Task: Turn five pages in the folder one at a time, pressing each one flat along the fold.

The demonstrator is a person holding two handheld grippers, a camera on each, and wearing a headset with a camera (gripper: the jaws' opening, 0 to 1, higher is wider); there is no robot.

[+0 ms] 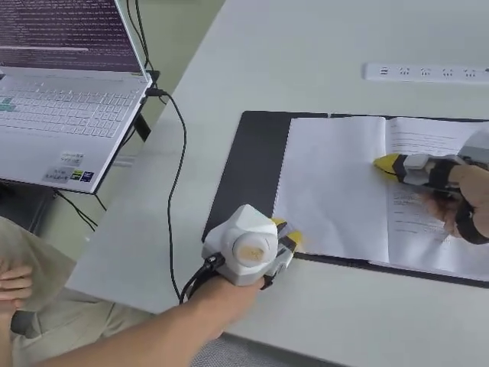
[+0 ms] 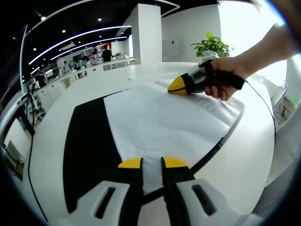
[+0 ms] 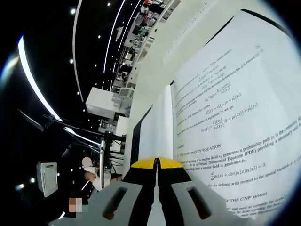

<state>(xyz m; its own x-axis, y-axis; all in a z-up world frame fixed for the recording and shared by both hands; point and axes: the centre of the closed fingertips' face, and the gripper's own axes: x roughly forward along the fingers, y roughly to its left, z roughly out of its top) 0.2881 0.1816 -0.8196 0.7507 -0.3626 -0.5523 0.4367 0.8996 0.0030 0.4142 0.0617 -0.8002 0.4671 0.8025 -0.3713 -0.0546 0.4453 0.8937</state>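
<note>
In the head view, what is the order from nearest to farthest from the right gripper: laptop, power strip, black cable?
1. power strip, at the back right.
2. black cable, left of the folder.
3. laptop, far left.

Bright even light, soft shadows; the 2 gripper views warp strongly toward their edges

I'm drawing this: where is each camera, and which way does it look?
Head view: on the person's head, looking down at the folder; a forearm shows.
Left gripper view: on the left gripper, facing across the white page toward the right gripper; its jaws show.
Right gripper view: on the right gripper, facing along the fold; shut jaws show.
Both gripper views share the folder.
</note>
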